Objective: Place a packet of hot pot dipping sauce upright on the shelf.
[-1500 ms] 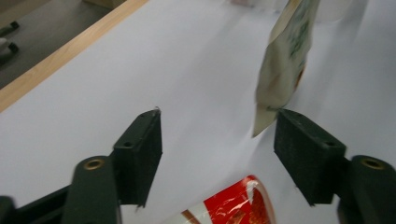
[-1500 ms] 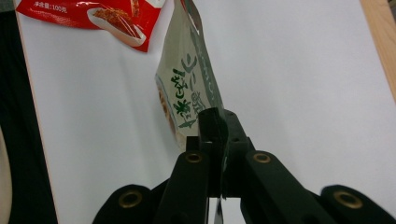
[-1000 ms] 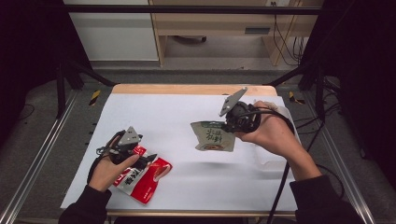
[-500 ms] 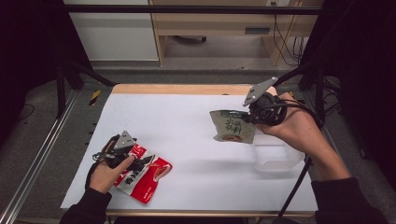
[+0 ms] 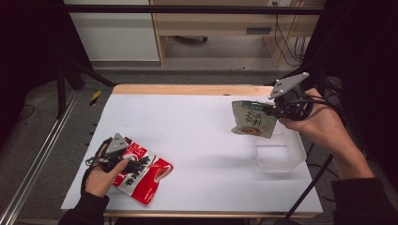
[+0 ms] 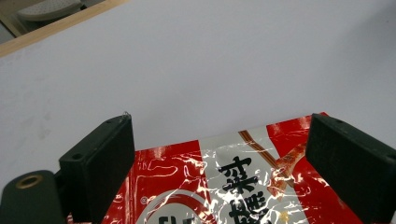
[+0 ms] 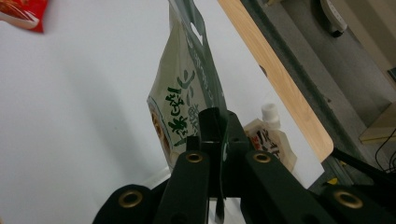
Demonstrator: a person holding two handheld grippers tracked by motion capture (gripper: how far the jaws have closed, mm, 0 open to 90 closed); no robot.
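Green and cream foil marks the pouch [image 5: 252,118] that is clamped by its edge between the closed jaws of the right gripper [image 5: 271,108], held above the white table [image 5: 197,126] near its right side. In the high view the pouch hangs just over the far edge of a clear plastic container [image 5: 279,157] that stands on the table below the right hand [image 5: 315,123]. In the right gripper view the pouch [image 7: 187,102] is seen edge-on between the two black pads, and a second, spouted pouch [image 7: 268,135] is seen low beside it, by the wooden table edge [image 7: 275,79].

At the near left corner of the table a red and white packet [image 5: 143,173] lies flat. The left gripper [image 5: 123,157] is held over its left end by the left hand [image 5: 104,174]. In the left gripper view its jaws are spread wide, one at each side of the packet [image 6: 233,182], and no pad is pressed on the foil.
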